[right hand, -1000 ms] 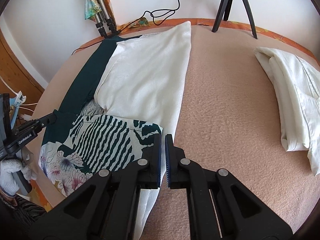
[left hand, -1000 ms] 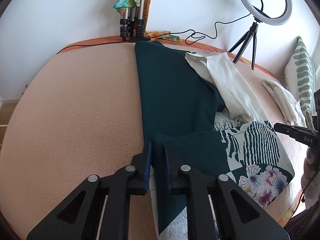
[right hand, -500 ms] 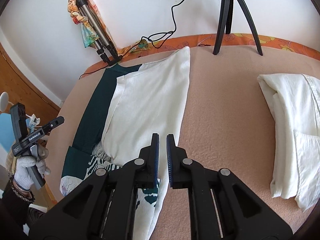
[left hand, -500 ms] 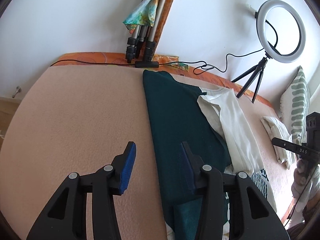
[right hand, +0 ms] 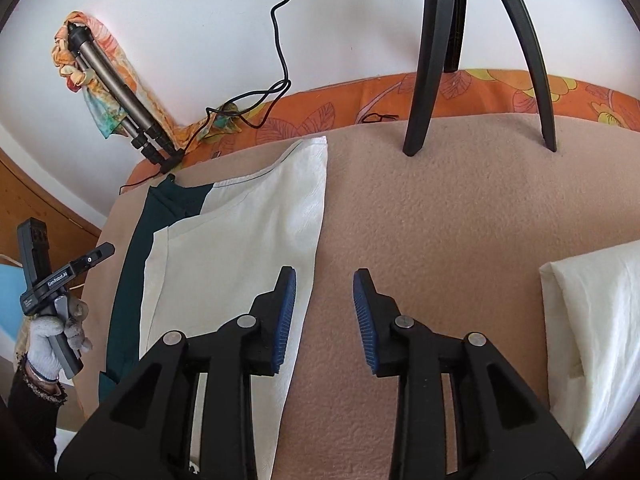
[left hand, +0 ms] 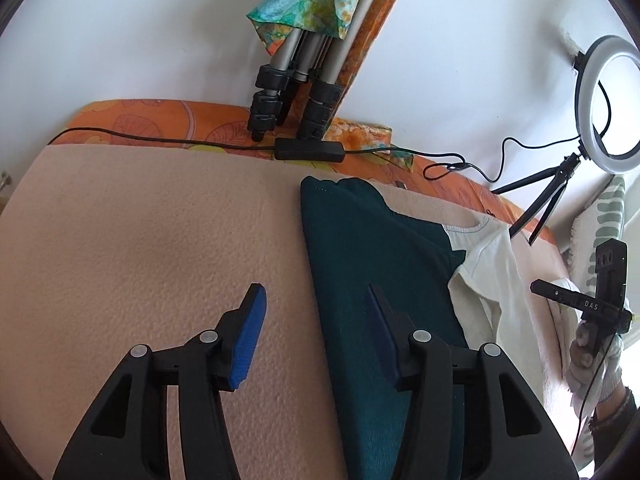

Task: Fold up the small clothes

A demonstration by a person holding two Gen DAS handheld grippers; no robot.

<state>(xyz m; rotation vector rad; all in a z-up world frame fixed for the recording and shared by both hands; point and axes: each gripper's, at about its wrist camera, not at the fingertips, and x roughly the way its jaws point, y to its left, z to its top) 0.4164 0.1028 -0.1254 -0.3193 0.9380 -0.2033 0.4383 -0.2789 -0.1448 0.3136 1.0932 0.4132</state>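
A dark green garment (left hand: 368, 264) lies flat on the peach blanket (left hand: 140, 248), with a cream-white garment (left hand: 484, 276) over its right side. My left gripper (left hand: 314, 300) is open and empty, its jaws straddling the green garment's left edge. In the right wrist view the white garment (right hand: 240, 248) covers most of the green one (right hand: 132, 264). My right gripper (right hand: 324, 284) is open and empty, above the white garment's right edge. The left gripper (right hand: 96, 254) shows at the far left, held in a gloved hand.
A folded white cloth (right hand: 592, 320) lies at the right. A ring light (left hand: 604, 96) on a small tripod (right hand: 476, 60) stands at the back. A folded tripod (left hand: 296, 84) with a colourful scarf leans on the wall. A cable (left hand: 160, 140) runs along the orange bed edge.
Both grippers moved forward toward the far end of the garments. The left let go of the green fabric and opened; the right opened from shut. The patterned fabric has left both views.
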